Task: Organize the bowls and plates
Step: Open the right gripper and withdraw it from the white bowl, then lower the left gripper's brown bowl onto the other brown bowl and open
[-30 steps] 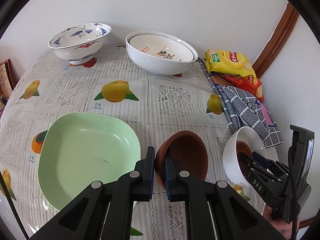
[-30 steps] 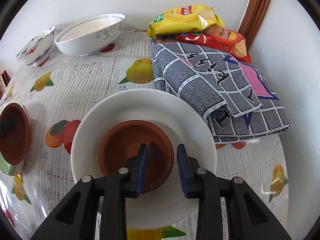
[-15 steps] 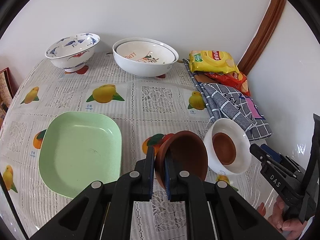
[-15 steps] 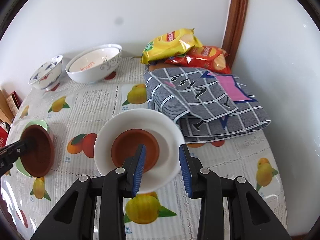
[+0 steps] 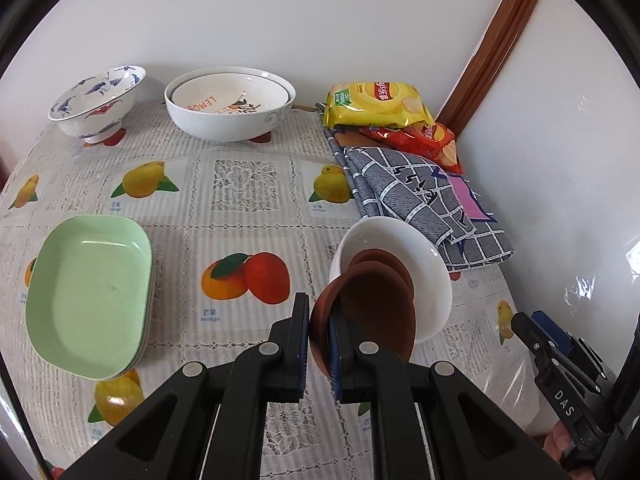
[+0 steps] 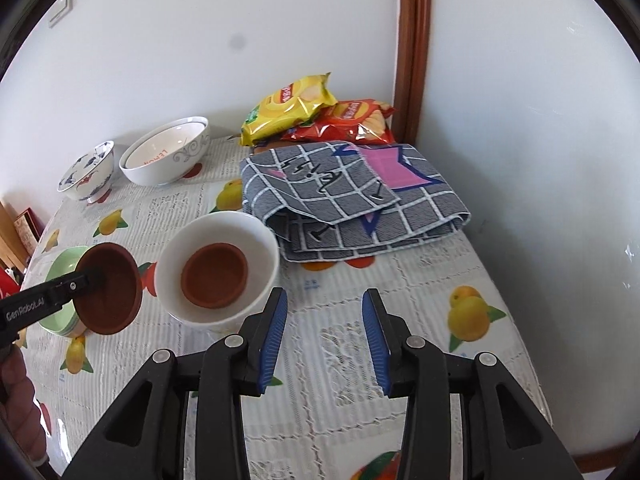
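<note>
My left gripper [image 5: 319, 334] is shut on the rim of a brown bowl [image 5: 372, 312], held tilted in the air just left of a white bowl [image 5: 416, 248]. The white bowl [image 6: 248, 232] stands on the table with a second brown bowl [image 6: 214, 276] inside it. The held brown bowl [image 6: 112, 288] also shows at the left of the right wrist view. My right gripper [image 6: 324, 332] is open and empty, above the table to the right of the white bowl. Stacked green plates [image 5: 86, 296] lie at the left.
Two nested white bowls [image 5: 228, 110] and a blue-patterned bowl [image 5: 94, 100] stand at the back by the wall. A folded grey checked cloth [image 6: 360, 200] and two crisp bags [image 6: 292, 102] lie at the back right. The wall corner is close on the right.
My left gripper carried the brown bowl right, up to the white bowl. My right gripper opened wider and drew back from the white bowl and its brown bowl.
</note>
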{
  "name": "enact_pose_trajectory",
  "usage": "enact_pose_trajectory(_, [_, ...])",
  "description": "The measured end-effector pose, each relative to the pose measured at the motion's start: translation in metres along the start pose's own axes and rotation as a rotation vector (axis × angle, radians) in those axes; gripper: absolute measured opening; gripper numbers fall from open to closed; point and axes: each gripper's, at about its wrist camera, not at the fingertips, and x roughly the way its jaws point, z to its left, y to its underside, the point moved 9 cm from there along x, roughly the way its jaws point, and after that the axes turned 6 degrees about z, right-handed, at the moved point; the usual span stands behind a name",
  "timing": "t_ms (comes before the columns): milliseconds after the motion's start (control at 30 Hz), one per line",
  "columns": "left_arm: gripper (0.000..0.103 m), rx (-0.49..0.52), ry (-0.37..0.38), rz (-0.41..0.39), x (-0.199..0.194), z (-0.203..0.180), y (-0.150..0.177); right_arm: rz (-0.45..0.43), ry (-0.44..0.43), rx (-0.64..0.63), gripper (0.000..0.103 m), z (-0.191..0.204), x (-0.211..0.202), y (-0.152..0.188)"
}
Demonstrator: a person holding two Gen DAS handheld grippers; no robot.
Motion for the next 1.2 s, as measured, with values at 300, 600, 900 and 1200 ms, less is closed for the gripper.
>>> enact_pose_trajectory(300, [0.009,0.002,0.012,0.027,0.024,-0.019,-0.009,0.005,-0.013,0.042,0.040,-0.027,0.004,0.013])
enact_pose_trajectory(600, [0.009,0.029,-0.006,0.047,0.049,-0.031,-0.027,0.020,-0.018,0.057,0.040,-0.035,0.020,0.012])
enact_pose_trajectory(900, [0.009,0.045,-0.020,0.080,0.069,-0.034,-0.028,0.035,-0.023,0.076,0.040,-0.041,0.036,0.013])
enact_pose_trajectory(1200, [0.010,0.051,0.003,0.103,0.083,-0.043,-0.022,0.049,-0.024,0.065,0.040,-0.041,0.041,0.015])
